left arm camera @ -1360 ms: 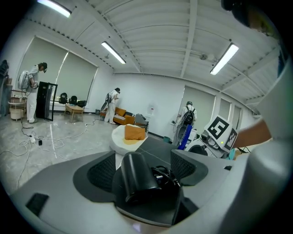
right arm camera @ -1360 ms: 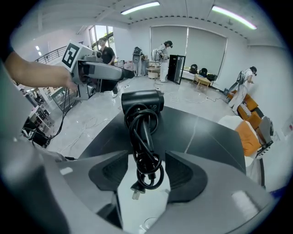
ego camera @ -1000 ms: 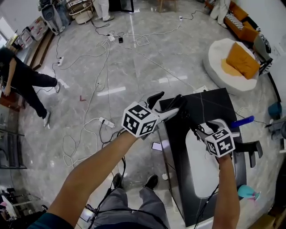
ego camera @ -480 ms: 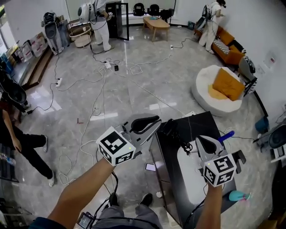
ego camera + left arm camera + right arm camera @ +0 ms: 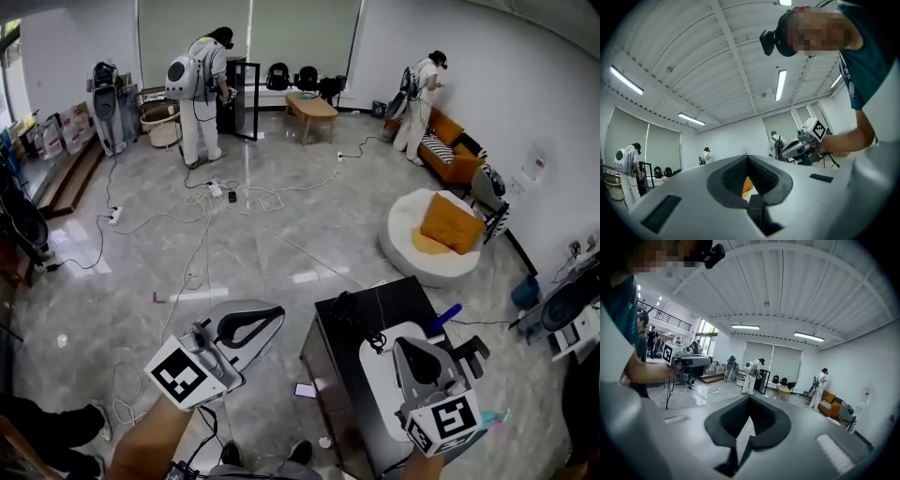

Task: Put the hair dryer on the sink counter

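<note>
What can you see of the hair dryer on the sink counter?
The hair dryer is black and looks like plastic. It is small in the head view, so its parts are hard to tell apart. It lies on the far left corner of the black sink counter, with its dark cord bunched up against the edge of the white basin. Nothing holds it.

The left claw (image 5: pixel 255 321) is held at the lower left on a bare left forearm (image 5: pixel 148 442) and is tilted upward; its jaws are pressed together, and nothing is gripped between them. The right claw (image 5: pixel 412 354) is held at the lower right, likewise tilted upward, closed and empty.
</note>
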`<state>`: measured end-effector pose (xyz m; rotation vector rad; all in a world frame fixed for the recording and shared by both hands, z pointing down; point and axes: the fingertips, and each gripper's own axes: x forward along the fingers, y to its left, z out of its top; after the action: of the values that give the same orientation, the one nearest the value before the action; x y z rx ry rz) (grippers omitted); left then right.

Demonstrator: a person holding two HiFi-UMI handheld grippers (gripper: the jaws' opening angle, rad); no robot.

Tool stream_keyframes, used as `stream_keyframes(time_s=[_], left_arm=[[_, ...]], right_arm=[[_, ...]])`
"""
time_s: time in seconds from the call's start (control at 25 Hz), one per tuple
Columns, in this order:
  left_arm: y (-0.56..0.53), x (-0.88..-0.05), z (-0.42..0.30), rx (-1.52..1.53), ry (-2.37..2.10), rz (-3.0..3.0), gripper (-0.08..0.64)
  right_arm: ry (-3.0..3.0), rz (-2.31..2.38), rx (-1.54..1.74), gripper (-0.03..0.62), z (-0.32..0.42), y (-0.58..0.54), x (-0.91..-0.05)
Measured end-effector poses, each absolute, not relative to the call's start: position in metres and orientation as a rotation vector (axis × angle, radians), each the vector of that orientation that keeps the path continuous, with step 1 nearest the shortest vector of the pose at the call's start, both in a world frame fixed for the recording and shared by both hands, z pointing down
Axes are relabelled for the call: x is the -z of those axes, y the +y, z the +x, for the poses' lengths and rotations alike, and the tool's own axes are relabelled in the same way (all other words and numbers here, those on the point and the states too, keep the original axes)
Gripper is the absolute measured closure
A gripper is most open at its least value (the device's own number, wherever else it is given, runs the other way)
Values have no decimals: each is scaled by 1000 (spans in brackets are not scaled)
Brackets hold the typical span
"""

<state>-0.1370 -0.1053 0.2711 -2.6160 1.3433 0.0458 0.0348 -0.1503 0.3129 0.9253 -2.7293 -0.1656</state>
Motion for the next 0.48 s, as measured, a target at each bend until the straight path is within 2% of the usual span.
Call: stream_keyframes(time_s=[0.48], left_arm=[[0, -226, -185, -54, 1357, -2532, 554]], right_arm=[[-2679, 1019, 298, 584, 28, -66, -263]])
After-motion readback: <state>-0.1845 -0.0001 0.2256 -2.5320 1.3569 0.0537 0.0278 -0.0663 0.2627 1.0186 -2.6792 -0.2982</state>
